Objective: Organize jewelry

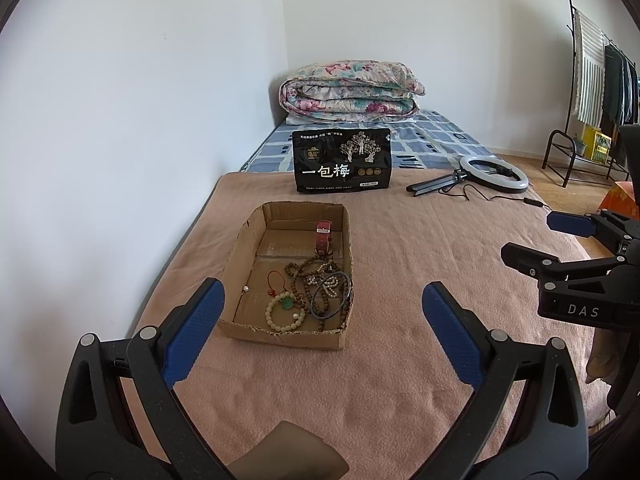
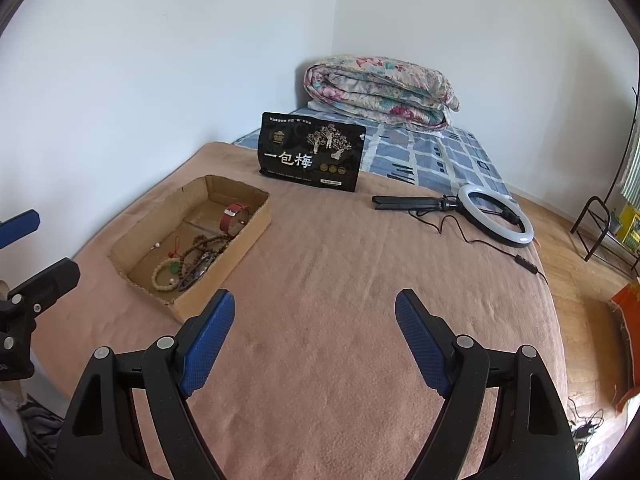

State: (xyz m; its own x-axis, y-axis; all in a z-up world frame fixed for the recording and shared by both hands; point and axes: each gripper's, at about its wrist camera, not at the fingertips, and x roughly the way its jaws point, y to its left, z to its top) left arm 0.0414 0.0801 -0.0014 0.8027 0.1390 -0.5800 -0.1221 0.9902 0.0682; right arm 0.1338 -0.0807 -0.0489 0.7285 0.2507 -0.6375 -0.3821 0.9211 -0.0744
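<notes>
Left wrist view, both grippers spread and empty, cardboard box (image 1: 256, 330) near blanket's (image 1: 400, 360) wall edge.

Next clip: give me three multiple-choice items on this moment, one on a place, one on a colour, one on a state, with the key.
1. Where does the red watch lie?
A. in the cardboard box
B. on the blanket beside the ring light
C. on the folded quilt

2. What colour are the gripper pads?
A. red
B. blue
C. green

3. How does the right gripper stand?
A. shut on a bracelet
B. shut, holding nothing
C. open, holding nothing

Key: 1 A, the watch rests against the box's far inner wall; 2 B, both views show blue pads; 3 C, its fingers are spread wide over bare blanket.
</notes>
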